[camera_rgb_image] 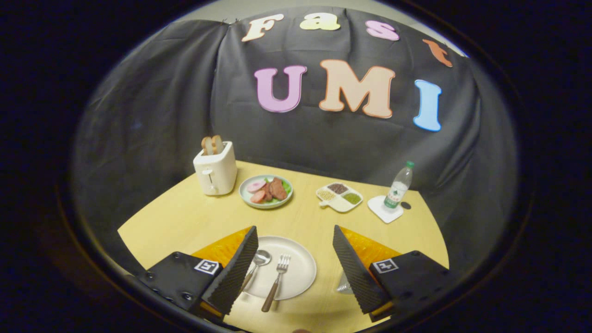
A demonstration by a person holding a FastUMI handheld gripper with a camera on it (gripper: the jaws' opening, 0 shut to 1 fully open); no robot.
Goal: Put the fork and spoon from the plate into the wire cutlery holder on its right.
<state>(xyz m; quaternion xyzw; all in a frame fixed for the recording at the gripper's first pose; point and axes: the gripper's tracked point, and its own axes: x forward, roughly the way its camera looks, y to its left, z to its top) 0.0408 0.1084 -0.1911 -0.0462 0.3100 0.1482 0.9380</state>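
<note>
My gripper [295, 245] hangs above the near end of the wooden table [185, 217], its fingers spread wide and holding nothing. Between them lies the white plate [303, 266] with the spoon [259, 261] and, just to its right, the fork [276, 281], both with their heads pointing away from me and their handles reaching over the near rim. My left finger covers part of the spoon's handle. The wire cutlery holder [344, 286] is mostly hidden behind my right finger; I see just a bit of it. Farther off stand a toaster [215, 170] with bread, a plate of sliced meat [266, 191], a divided dish [340, 196] and a bottle [397, 187] on a white coaster [384, 210].
</note>
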